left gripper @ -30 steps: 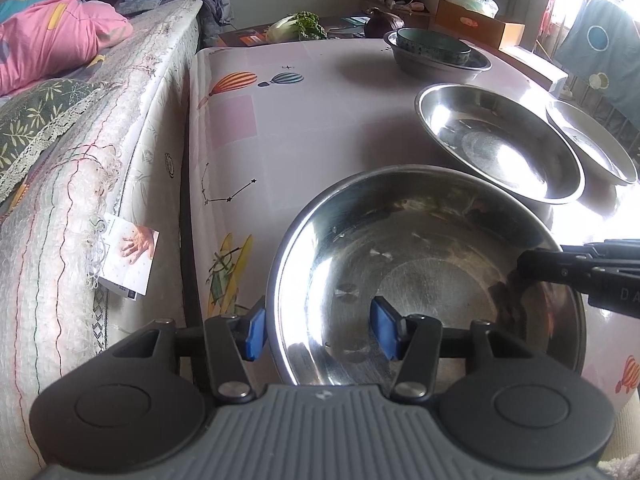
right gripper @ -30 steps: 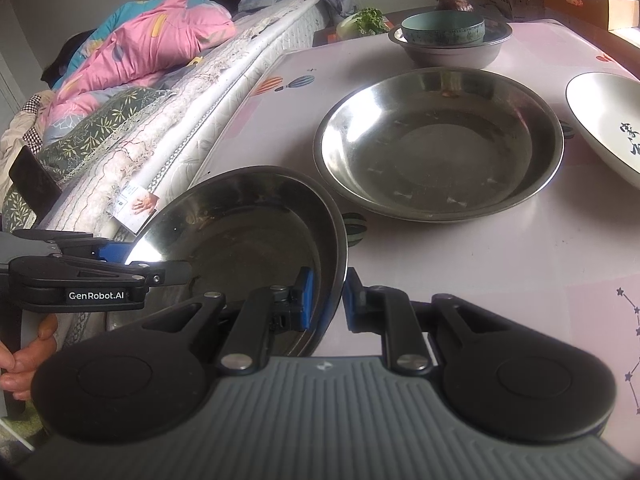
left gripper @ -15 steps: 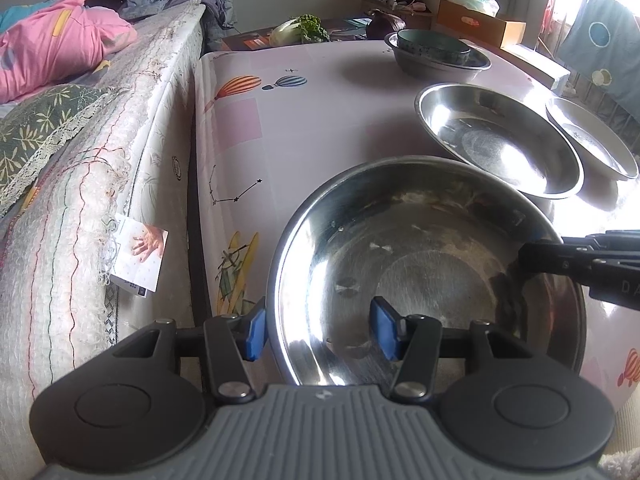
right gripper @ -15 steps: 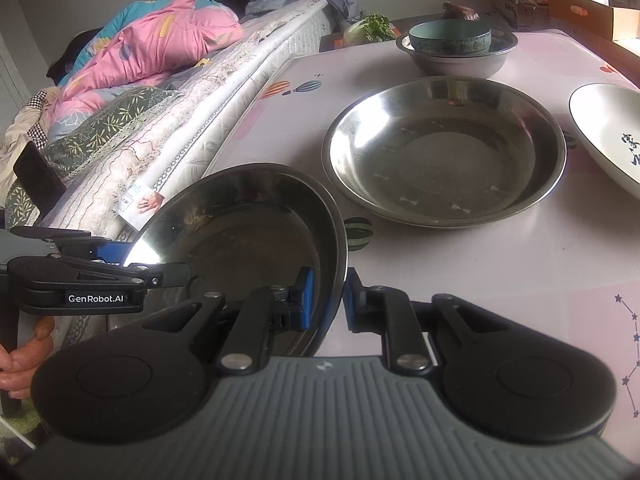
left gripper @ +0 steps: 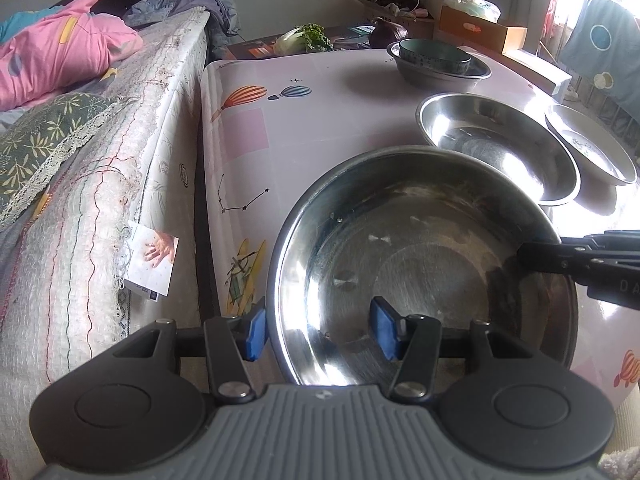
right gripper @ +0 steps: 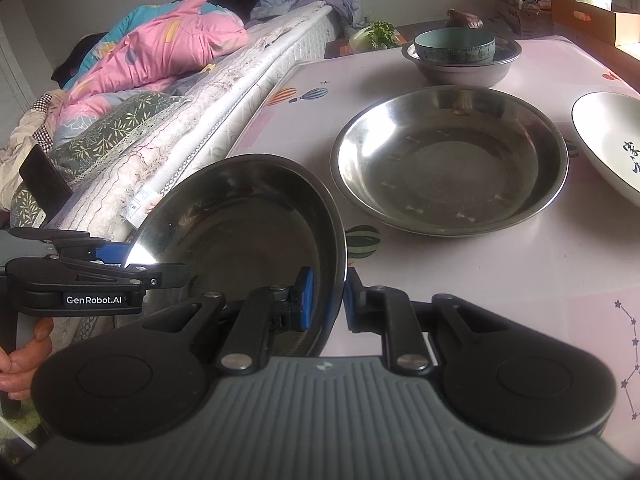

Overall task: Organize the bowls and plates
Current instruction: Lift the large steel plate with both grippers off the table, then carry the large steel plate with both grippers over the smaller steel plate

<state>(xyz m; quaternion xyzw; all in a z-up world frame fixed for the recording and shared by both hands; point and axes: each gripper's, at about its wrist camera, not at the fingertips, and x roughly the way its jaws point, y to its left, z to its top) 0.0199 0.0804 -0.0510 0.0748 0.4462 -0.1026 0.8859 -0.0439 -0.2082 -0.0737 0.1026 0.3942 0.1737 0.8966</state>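
Note:
A large steel plate [left gripper: 424, 264] is held above the table's near left corner; it also shows in the right wrist view [right gripper: 240, 232]. My left gripper [left gripper: 320, 330] is open and straddles its near rim, one pad outside and one inside. My right gripper [right gripper: 325, 298] is shut on the plate's right rim. A second steel plate [right gripper: 448, 164] lies on the table beyond it. A white ceramic plate [right gripper: 608, 140] lies at the right. A teal bowl [right gripper: 454, 44] sits inside a steel bowl [right gripper: 464, 70] at the far end.
The table [left gripper: 312, 128] has a pink patterned cover. A mattress with bedding [left gripper: 80, 152] runs close along its left side. Vegetables [left gripper: 304, 38] and cardboard boxes [left gripper: 476, 30] lie beyond the far edge. A hand [right gripper: 20, 360] holds the left gripper's handle.
The held steel plate has risen slightly and shifted a little toward the second steel plate. Both grippers keep the same hold.

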